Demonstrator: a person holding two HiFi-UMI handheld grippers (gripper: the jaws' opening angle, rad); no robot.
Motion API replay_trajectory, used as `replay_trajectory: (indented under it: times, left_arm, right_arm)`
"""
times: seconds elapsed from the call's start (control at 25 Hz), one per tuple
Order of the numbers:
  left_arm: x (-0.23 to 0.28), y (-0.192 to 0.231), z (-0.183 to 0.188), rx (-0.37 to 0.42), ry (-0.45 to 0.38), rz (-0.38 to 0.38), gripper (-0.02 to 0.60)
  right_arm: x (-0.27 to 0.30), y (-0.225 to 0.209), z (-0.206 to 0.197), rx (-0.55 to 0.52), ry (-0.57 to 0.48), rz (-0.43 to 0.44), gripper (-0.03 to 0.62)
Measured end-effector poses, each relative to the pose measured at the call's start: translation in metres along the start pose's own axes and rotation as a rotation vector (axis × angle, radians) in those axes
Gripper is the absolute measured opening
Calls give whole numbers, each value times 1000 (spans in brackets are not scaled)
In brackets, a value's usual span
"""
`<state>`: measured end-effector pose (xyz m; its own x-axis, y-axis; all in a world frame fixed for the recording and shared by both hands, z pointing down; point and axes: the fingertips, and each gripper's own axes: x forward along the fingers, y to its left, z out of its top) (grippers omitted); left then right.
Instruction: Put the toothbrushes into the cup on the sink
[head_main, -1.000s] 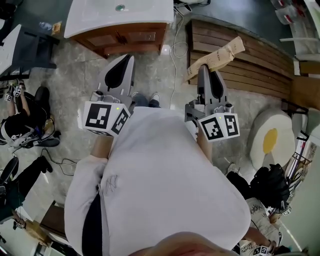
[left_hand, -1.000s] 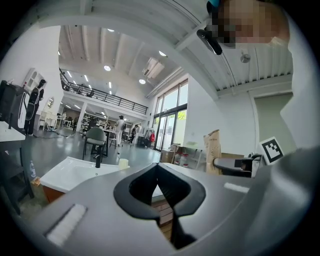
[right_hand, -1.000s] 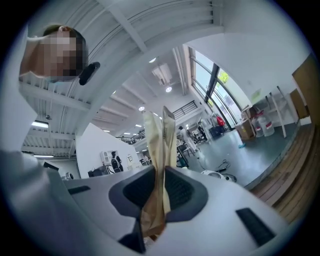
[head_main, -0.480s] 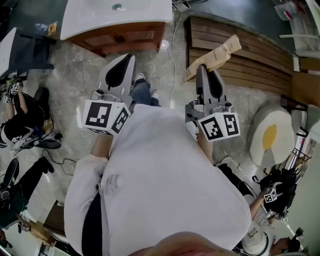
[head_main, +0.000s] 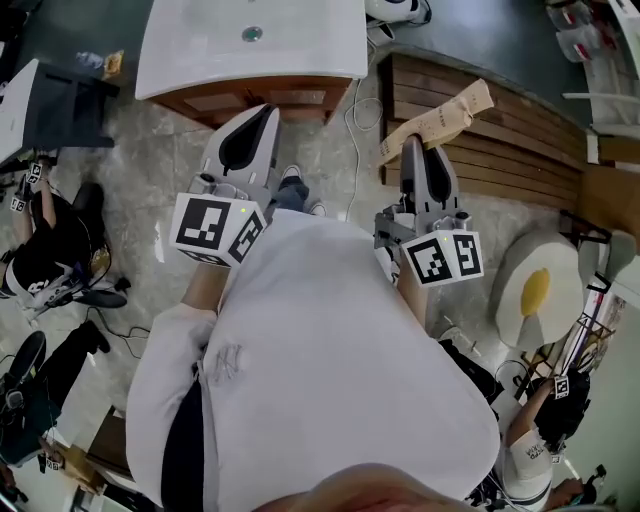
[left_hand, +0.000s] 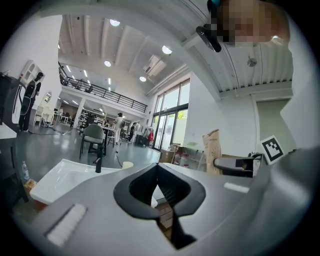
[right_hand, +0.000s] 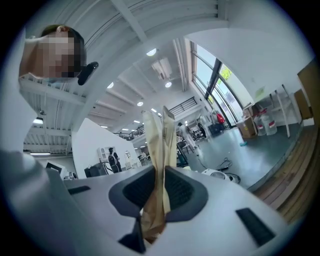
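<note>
In the head view my right gripper (head_main: 412, 142) is shut on a long tan paper packet (head_main: 440, 115) that sticks out up and to the right. The right gripper view shows the packet (right_hand: 160, 150) pinched upright between the jaws. My left gripper (head_main: 264, 112) is shut with nothing in it and points at the white sink (head_main: 300, 45) on its wooden cabinet. In the left gripper view, the sink (left_hand: 60, 177) carries a black faucet (left_hand: 98, 165) and a small pale cup (left_hand: 127, 164). No bare toothbrush shows.
A slatted wooden platform (head_main: 500, 135) lies right of the cabinet, with a cable (head_main: 352, 110) between them. An egg-shaped cushion (head_main: 535, 290) lies at the right. People sit or crouch at the left (head_main: 45, 250) and lower right (head_main: 545, 420). A dark stand (head_main: 60, 100) is left of the sink.
The sink has drawn a little nearer and more of it shows; the person's foot has stepped forward. Both grippers hold the same pose, and the packet stays pinched.
</note>
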<state>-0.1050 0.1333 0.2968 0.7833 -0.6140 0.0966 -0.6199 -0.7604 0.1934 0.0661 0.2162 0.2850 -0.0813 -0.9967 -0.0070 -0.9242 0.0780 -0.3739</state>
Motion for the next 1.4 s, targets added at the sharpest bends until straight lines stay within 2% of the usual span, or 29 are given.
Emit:
replay_trajectory:
  times: [0.28,0.56,0.92,1.16,1.4]
  left_arm:
    - [23,53,22,12,-1,20,-3]
    - [27,82,18,2,19,31,-3]
    - [30,100,20,-28,11,61,-3]
    - [45,88,20,-33,13,75,-3]
    - [72,102,17,-46,28,96,-3]
  right_arm:
    - [56,11,9,1,-22,17,52]
    - [80,8,-2,17,-14,-10,52]
    - [94,4,0,4,3,-27,52]
    - [95,-14,4,10,19,-20,52]
    - [125,-29,1,21,42,-1,52]
